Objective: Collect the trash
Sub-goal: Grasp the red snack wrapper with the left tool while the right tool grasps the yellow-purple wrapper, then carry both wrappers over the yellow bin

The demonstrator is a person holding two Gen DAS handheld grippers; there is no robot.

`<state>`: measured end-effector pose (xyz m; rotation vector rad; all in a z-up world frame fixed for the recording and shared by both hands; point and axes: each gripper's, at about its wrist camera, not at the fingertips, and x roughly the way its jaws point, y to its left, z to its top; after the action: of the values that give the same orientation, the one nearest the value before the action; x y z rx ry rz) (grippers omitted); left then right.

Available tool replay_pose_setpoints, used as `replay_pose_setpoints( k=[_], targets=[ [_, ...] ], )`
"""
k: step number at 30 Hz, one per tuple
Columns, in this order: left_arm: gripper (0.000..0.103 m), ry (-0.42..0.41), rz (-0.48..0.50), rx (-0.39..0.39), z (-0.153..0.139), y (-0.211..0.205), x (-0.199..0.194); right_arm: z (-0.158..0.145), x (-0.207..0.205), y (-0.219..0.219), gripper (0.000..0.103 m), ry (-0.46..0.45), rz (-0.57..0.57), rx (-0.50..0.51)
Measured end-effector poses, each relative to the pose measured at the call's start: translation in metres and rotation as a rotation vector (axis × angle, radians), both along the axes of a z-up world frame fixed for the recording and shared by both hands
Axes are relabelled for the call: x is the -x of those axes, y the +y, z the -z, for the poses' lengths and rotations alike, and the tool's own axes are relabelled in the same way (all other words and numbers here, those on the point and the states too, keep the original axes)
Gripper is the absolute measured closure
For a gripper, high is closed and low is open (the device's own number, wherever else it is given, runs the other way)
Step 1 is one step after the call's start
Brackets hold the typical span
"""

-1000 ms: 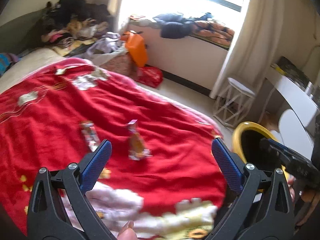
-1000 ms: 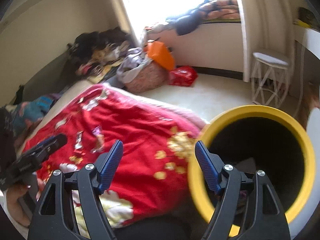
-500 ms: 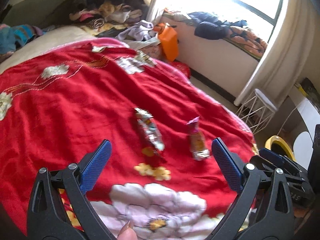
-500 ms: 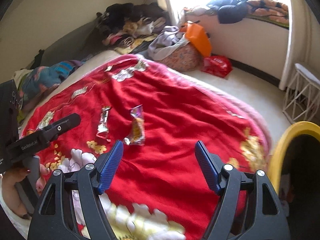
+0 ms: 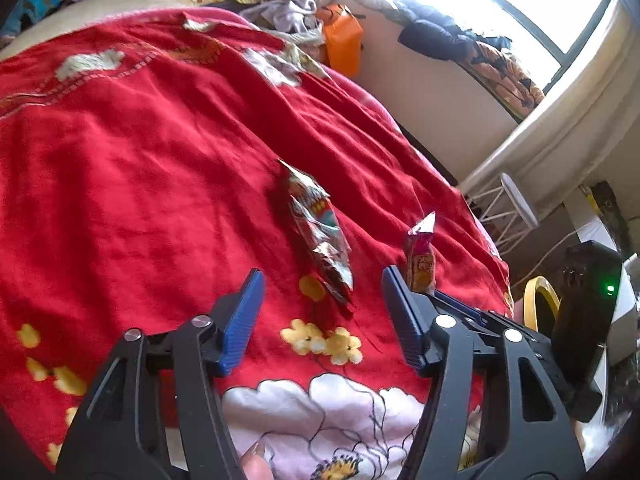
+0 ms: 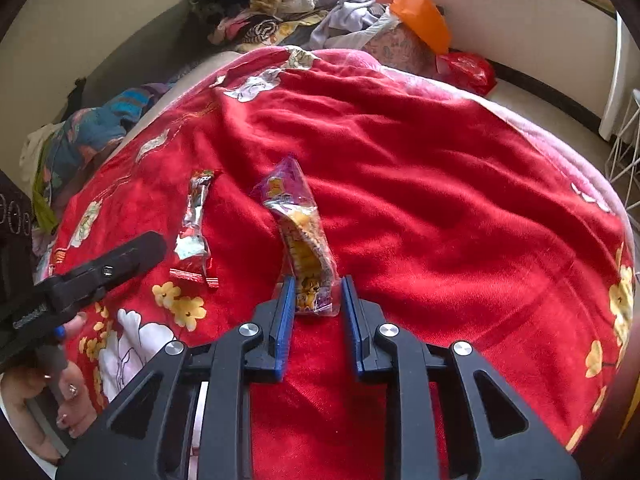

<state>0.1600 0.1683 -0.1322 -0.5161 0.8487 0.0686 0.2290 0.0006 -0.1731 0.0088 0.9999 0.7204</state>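
Right gripper (image 6: 316, 300): my jaws have just been closing and now stand narrow around the near end of the purple and yellow snack wrapper (image 6: 302, 236), at the lower centre of the right wrist view. The blue pads sit just beside the wrapper's edges; I cannot tell whether they press on it yet.
Left gripper (image 5: 320, 312): my jaws have just been closing too, now about half wide, with nothing gripped. The near tip of the silver and red wrapper (image 5: 320, 232) lies just past the gap between them, at the centre of the left wrist view.
Trash: both wrappers lie on the red blanket (image 6: 440, 208), side by side and near each other. In the right wrist view the silver one (image 6: 196, 228) is left of centre; in the left wrist view the purple one (image 5: 420, 256) stands up right of centre, partly behind my right pad.
Bin: a yellow rim (image 5: 540, 304) shows at the right edge of the left wrist view, off the bed.
Room: clothes (image 6: 256, 4) are heaped at the top of the right wrist view, an orange bag (image 6: 420, 16) at upper right.
Hand (image 6: 52, 396): fingers around the left tool's handle, lower left of the right wrist view.
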Motion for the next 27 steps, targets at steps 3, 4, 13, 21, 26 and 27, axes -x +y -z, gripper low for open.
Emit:
replay_pose_setpoints(
  k=[3, 4, 13, 21, 26, 27],
  targets=[
    [0.067, 0.015, 0.002, 0.01, 0.007, -0.004, -0.008, -0.004, 0.007, -0.012, 0.089, -0.02, 0.012, -0.008],
    [0.069, 0.018, 0.0, 0.011, 0.009, -0.006, -0.011, -0.005, 0.01, -0.018, 0.089, -0.028, 0.02, -0.011],
    [0.099, -0.011, 0.035, -0.034, -0.002, -0.027, -0.009, -0.021, 0.029, -0.062, 0.09, -0.054, 0.088, -0.07],
    [0.101, -0.084, 0.096, -0.076, -0.033, -0.055, 0.002, -0.053, 0.045, -0.089, 0.09, -0.141, 0.108, -0.092],
    [0.101, -0.126, 0.132, -0.095, -0.051, -0.072, 0.007, -0.07, 0.051, -0.106, 0.09, -0.171, 0.134, -0.117],
    [0.101, -0.137, 0.14, -0.097, -0.056, -0.076, 0.008, -0.074, 0.052, -0.112, 0.09, -0.179, 0.14, -0.125]
  ],
)
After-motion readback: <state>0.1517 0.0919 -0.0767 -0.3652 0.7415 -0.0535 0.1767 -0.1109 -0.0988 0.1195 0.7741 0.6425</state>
